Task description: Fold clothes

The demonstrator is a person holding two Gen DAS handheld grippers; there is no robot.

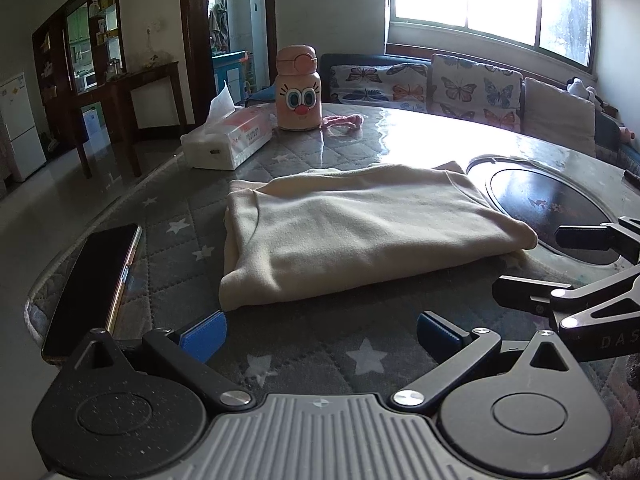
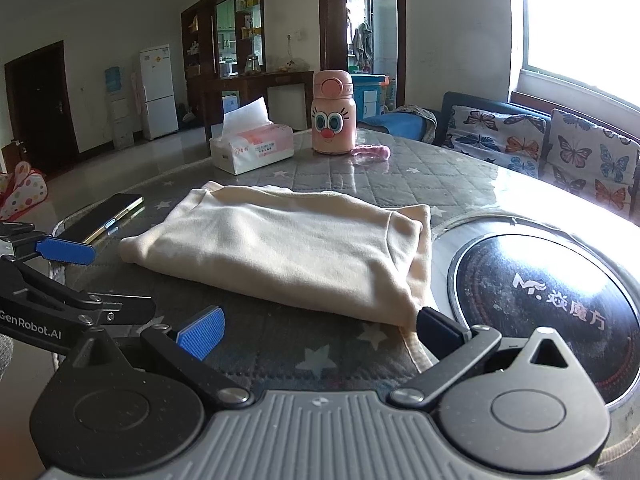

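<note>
Quilted star-print bench (image 1: 320,360) carries the folded cream fleece garment (image 1: 360,236) mid-surface, compact, apparently finished; left gripper (image 1: 320,334) and right gripper (image 2: 320,334) both released, empty, hovering just short.

The round table (image 2: 320,344) carries a quilted star mat. On it: folded cream garment (image 2: 288,252) at centre, phone (image 2: 102,216) at nine o'clock, tissue box (image 2: 252,148) at eleven, pink bottle (image 2: 333,118) at twelve, cooktop (image 2: 552,296) at three.
</note>
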